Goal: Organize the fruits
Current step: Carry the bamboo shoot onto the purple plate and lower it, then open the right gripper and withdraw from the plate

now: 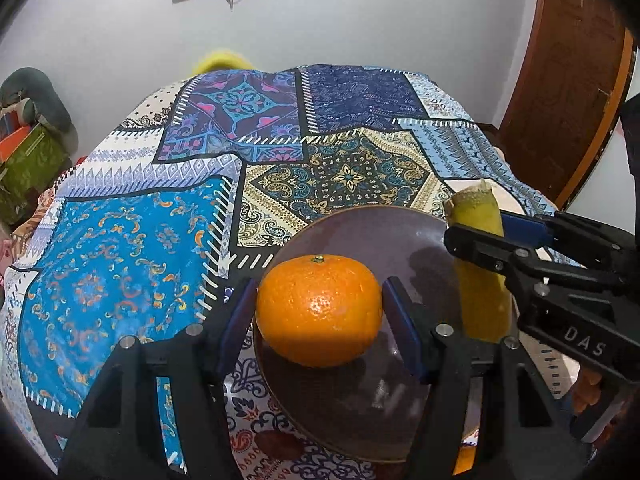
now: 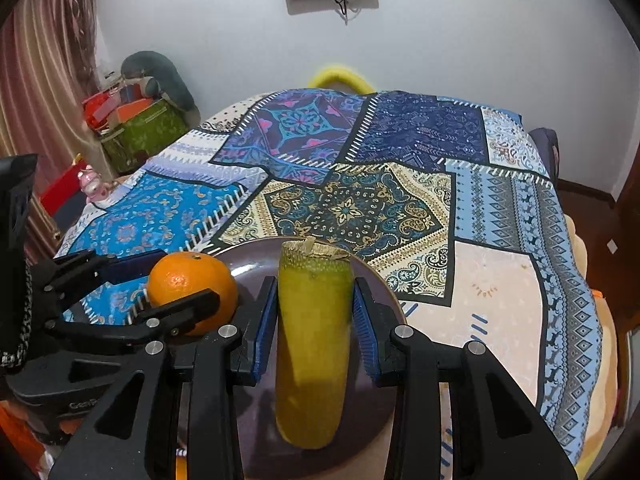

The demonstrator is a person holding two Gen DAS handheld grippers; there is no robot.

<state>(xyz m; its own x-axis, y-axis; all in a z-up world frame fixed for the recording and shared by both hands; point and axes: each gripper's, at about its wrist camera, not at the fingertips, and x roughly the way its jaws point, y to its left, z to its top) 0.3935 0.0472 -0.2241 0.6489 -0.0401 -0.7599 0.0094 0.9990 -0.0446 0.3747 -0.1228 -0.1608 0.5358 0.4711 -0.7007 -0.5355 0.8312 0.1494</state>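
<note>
My left gripper (image 1: pixel 320 312) grasps the orange (image 1: pixel 319 310) and my right gripper (image 2: pixel 314 328) grasps the banana (image 2: pixel 312 340), both over the dark plate (image 1: pixel 360 228) beneath them, so neither fruit is released yet.

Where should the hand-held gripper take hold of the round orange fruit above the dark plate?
Across its widest middle, from the near side, level, with the stem end up. The round orange fruit bulges most there, so the left hand-held gripper seats its blue pads on opposite flanks above the dark round plate.
</note>
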